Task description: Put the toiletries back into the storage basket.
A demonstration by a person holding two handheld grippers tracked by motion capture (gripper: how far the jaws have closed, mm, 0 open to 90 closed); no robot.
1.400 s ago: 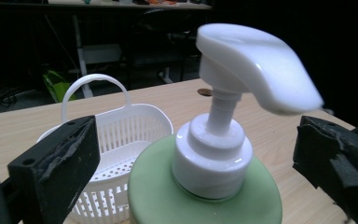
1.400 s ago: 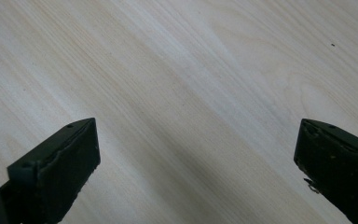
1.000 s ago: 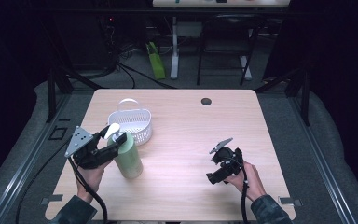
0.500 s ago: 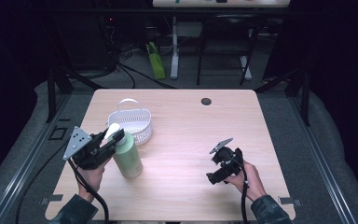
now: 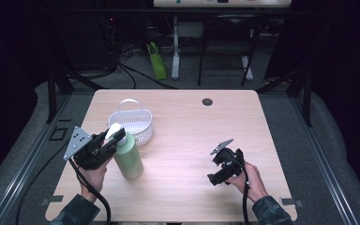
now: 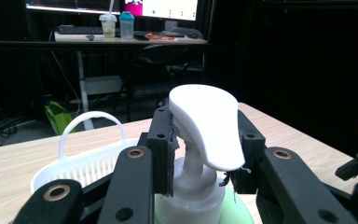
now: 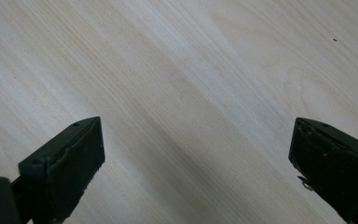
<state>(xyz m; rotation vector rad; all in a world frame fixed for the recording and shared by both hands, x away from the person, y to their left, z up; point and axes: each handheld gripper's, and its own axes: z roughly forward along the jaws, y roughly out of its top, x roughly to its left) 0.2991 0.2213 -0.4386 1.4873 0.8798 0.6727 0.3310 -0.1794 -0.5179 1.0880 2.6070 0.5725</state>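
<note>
At the near left of the table (image 5: 183, 122), our left gripper (image 5: 115, 140) pinches the white pump head (image 6: 208, 122) of a green soap bottle (image 5: 129, 158), its jaws having just closed on the pump. The bottle stands upright just in front of a white basket (image 5: 133, 125). Our left hand (image 5: 93, 174) holds that gripper level, pointing right toward the bottle. Our right gripper (image 5: 218, 169) rests low over bare wood at the near right, jaws spread wide, well apart from the bottle.
</note>
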